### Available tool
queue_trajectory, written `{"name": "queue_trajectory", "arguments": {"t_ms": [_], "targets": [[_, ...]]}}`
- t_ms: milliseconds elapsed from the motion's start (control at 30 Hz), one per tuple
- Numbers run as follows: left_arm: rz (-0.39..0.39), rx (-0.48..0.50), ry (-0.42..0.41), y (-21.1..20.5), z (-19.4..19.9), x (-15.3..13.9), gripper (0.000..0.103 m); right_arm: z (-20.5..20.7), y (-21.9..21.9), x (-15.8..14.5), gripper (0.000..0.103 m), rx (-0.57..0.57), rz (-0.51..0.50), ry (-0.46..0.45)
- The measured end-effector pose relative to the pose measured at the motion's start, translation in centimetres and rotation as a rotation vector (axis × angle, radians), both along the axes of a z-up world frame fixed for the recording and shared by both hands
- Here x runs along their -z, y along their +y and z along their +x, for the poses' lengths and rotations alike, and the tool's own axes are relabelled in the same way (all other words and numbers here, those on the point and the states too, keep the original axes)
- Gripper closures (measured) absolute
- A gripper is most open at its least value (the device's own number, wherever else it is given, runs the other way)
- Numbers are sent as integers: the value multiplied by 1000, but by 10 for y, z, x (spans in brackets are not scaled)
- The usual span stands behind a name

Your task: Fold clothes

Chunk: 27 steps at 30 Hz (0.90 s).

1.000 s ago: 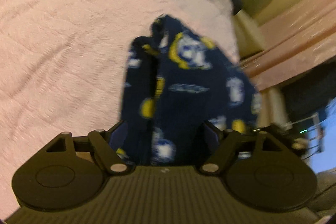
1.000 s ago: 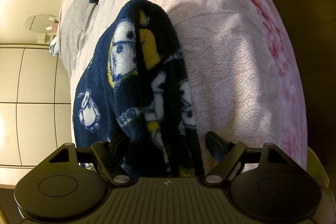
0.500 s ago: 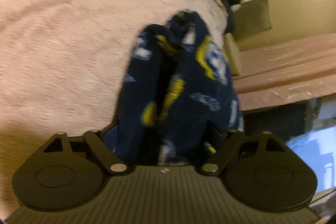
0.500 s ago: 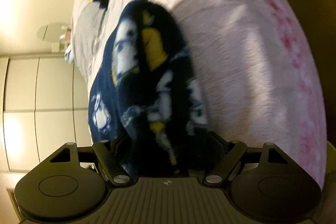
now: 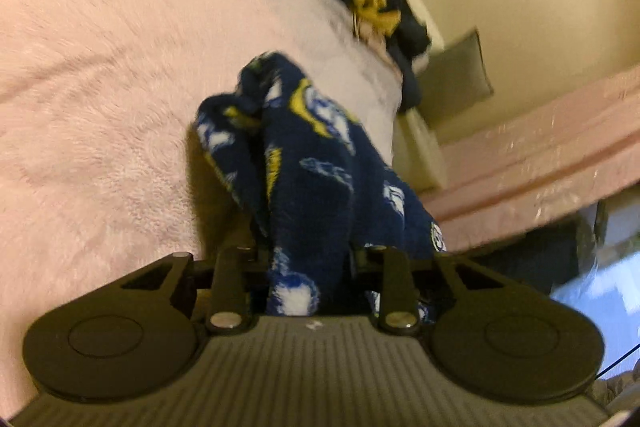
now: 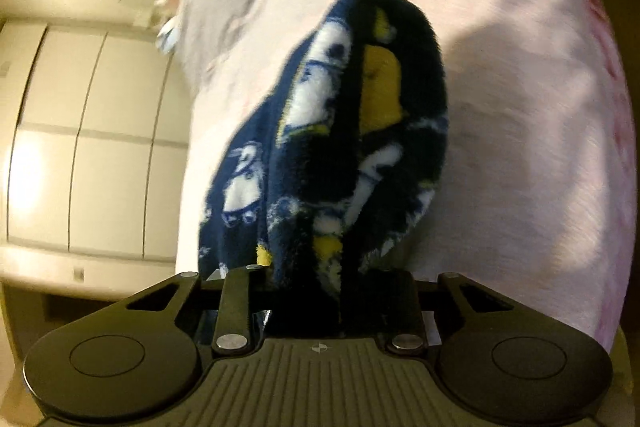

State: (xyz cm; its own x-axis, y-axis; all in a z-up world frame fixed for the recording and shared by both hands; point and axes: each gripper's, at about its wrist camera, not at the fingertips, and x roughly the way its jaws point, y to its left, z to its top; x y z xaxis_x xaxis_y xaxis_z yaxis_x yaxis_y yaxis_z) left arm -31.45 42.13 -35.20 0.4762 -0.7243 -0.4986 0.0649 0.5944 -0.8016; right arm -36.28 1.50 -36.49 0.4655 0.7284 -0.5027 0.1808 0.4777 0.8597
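Left wrist view: the left hand-held gripper [image 5: 308, 259] pinches the fleece [image 5: 320, 163], the right hand-held gripper [image 6: 320, 291] pinches another part, holding it bunched above the bed [image 5: 100, 67], likely to spread it.

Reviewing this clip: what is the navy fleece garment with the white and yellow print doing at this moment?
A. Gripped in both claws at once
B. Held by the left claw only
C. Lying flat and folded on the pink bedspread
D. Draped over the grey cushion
A: the navy fleece garment runs down between the fingers of the left claw, and likewise into the right claw, above the pink bedspread.
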Motion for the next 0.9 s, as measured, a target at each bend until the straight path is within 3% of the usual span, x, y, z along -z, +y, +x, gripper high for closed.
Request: {"name": "queue_trajectory", "arguments": {"t_ms": [167, 300, 433, 567, 700, 900], "targets": [[-38, -256, -29, 40, -78, -39, 78, 18, 60, -37, 75, -234, 8, -37], [-12, -509, -51, 90, -174, -73, 78, 33, 108, -67, 75, -421, 15, -67], [35, -748, -58, 140, -283, -99, 78, 19, 207, -75, 75, -659, 80, -56], [80, -959, -56, 189, -394, -115, 78, -20, 325, -74, 74, -881, 131, -39], [113, -1106, -52, 247, -487, -120, 78, -69, 434, -70, 74, -1017, 159, -34], [144, -1217, -52, 327, -563, -123, 78, -135, 564, -53, 74, -1105, 192, 10]]}}
